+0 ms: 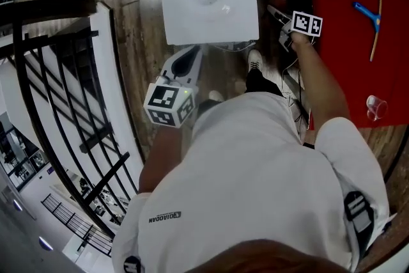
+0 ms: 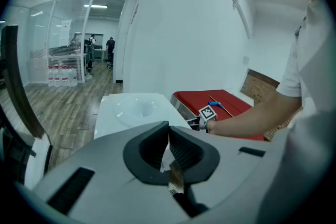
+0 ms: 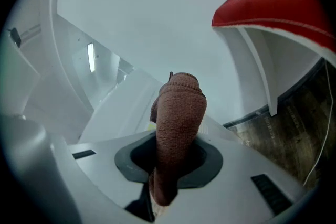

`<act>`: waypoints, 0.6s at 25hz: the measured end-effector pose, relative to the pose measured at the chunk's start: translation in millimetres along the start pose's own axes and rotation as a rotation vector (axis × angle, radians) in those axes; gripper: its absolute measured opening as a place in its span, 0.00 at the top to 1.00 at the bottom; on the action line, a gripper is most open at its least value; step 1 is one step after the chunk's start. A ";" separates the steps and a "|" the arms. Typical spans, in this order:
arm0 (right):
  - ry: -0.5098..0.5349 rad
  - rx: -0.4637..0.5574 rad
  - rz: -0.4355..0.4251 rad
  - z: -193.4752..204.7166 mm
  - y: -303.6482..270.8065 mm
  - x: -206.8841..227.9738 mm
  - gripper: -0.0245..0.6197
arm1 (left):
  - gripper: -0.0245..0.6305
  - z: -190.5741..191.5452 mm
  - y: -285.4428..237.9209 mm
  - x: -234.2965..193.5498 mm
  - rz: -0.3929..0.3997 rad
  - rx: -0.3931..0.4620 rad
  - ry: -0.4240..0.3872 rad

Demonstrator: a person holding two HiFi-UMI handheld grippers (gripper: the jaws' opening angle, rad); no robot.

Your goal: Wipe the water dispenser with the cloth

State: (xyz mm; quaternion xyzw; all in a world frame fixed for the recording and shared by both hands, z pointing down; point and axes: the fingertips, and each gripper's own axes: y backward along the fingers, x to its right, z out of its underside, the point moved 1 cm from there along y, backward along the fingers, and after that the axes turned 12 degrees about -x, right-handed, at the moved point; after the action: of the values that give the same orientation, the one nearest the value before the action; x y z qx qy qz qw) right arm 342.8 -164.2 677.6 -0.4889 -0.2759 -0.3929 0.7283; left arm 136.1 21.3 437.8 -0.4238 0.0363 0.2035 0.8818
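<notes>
Left gripper (image 2: 169, 139): jaws together, idle beside the dispenser; a thin pale sliver at the seam, not identifiable.
Right gripper (image 3: 173, 160): clamped on the brown cloth (image 3: 178, 113).
Cloth position: low at the right side of the water dispenser (image 1: 208, 3), next to the red worktop (image 1: 345, 22); contact unconfirmed.
Progress: side panel likely in hand; nothing shows which faces are done.
</notes>
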 end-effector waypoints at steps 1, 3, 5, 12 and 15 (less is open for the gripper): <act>-0.005 0.038 -0.004 2.8 10.5 -12.2 0.85 | 0.96 6.8 7.8 -1.9 0.005 0.006 -0.007; 0.002 0.107 -0.005 11.2 31.3 -42.5 0.85 | 0.96 20.4 23.8 -7.0 0.013 0.025 -0.013; 0.035 0.163 0.000 24.7 50.9 -79.5 0.85 | 0.96 33.6 40.4 -10.3 0.023 0.046 -0.012; 0.179 0.291 -0.035 83.0 85.6 -228.6 0.85 | 0.96 71.5 106.8 -15.8 0.080 0.154 -0.041; 0.282 0.276 -0.017 121.2 81.0 -290.1 0.85 | 0.96 100.9 125.9 -20.2 0.113 0.164 -0.025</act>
State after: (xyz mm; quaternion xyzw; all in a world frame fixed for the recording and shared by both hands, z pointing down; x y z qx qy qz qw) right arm 252.5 53.4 454.2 -0.3222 -0.2267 -0.4222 0.8164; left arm 57.6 161.8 414.7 -0.3448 0.0658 0.2545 0.9011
